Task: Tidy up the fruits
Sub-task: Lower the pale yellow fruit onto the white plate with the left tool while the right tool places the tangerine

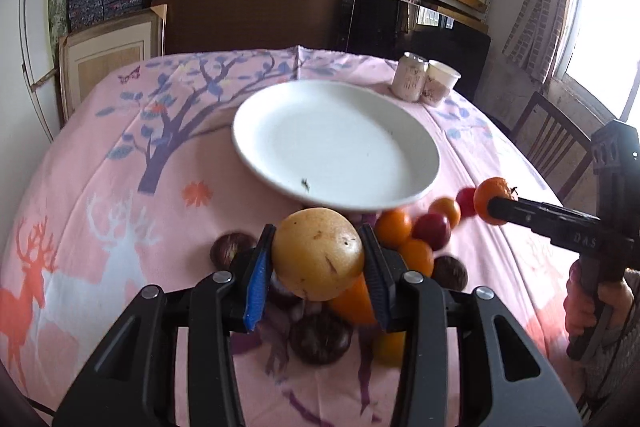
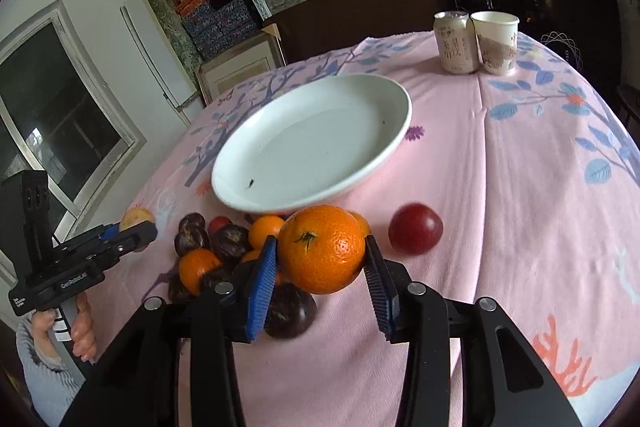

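Looking along my left claw point(image 1: 318, 259), I have its two ribbed pads pinched on a yellow fruit point(image 1: 318, 253), lifted above the pile of fruit point(image 1: 404, 247) on the pink tablecloth point(image 1: 120, 187). The white plate point(image 1: 280, 103) lies at twelve o'clock from the yellow fruit, bare apart from a small dark speck near its front rim. Oranges and dark red plums sit at about two o'clock of my grip, darker purple fruits at nine and six. At three o'clock my right claw point(image 1: 494, 205) reaches in, clamped on an orange point(image 1: 490, 197). A can point(image 1: 409, 77) and a paper cup point(image 1: 440, 83) stand touching, past the plate at one o'clock. From my right claw point(image 2: 322, 255), the pads squeeze the orange point(image 2: 322, 249), stem facing me, just in front of the plate point(image 2: 396, 99). A red plum point(image 2: 416, 233) lies alone at three o'clock; the rest of the pile point(image 2: 224, 247) is at nine. Farther out at nine, my left claw point(image 2: 138, 223) grips the yellow fruit point(image 2: 134, 217).
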`<state>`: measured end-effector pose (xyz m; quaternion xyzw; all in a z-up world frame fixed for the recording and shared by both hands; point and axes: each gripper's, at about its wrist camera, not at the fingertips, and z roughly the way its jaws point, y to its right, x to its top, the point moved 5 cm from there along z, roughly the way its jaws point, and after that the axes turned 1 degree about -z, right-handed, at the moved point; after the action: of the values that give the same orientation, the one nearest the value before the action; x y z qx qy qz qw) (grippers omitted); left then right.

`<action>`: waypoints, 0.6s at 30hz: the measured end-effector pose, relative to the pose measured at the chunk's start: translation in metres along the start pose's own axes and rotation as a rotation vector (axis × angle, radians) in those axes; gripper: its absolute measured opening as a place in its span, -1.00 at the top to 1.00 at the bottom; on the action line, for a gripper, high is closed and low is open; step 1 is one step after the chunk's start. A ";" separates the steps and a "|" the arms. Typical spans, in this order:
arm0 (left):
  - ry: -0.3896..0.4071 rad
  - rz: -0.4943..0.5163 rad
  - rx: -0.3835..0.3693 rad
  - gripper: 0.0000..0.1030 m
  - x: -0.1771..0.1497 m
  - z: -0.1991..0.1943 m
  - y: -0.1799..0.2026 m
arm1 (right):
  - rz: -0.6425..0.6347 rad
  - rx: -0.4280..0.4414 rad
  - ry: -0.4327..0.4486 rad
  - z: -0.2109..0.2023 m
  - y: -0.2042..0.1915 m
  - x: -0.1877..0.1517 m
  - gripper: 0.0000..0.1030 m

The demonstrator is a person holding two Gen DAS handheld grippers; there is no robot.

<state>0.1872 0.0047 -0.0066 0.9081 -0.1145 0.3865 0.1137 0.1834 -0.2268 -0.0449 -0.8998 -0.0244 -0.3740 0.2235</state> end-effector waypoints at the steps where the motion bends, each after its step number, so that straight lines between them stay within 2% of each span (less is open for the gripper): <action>1: 0.008 0.006 0.011 0.21 0.012 0.008 0.005 | 0.004 0.005 0.009 0.003 -0.005 0.011 0.16; 5: -0.001 -0.028 0.005 0.21 0.035 0.045 0.016 | 0.053 0.032 0.040 0.029 -0.015 0.043 0.16; 8: -0.019 -0.041 0.014 0.20 0.037 0.066 0.013 | 0.075 0.020 0.067 0.051 -0.012 0.047 0.15; 11: -0.037 -0.046 0.012 0.18 0.035 0.083 0.009 | 0.052 -0.001 0.050 0.069 -0.009 0.046 0.12; 12: -0.049 -0.048 0.009 0.08 0.033 0.088 0.008 | 0.047 -0.003 0.050 0.073 -0.008 0.046 0.11; 13: -0.053 -0.049 0.008 0.00 0.032 0.091 0.007 | 0.047 -0.012 0.059 0.074 -0.006 0.047 -0.07; 14: -0.048 -0.054 0.011 -0.19 0.032 0.092 0.005 | 0.042 -0.019 0.069 0.075 -0.006 0.047 -0.27; 15: -0.043 -0.058 0.015 -0.31 0.031 0.092 0.003 | 0.034 -0.036 0.083 0.074 -0.006 0.048 -0.30; 18: -0.038 -0.079 -0.004 -0.35 0.029 0.087 -0.003 | 0.027 -0.057 0.119 0.064 -0.005 0.050 -0.30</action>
<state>0.2666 -0.0216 -0.0450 0.9188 -0.0815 0.3644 0.1283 0.2606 -0.2020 -0.0485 -0.8821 0.0115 -0.4244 0.2040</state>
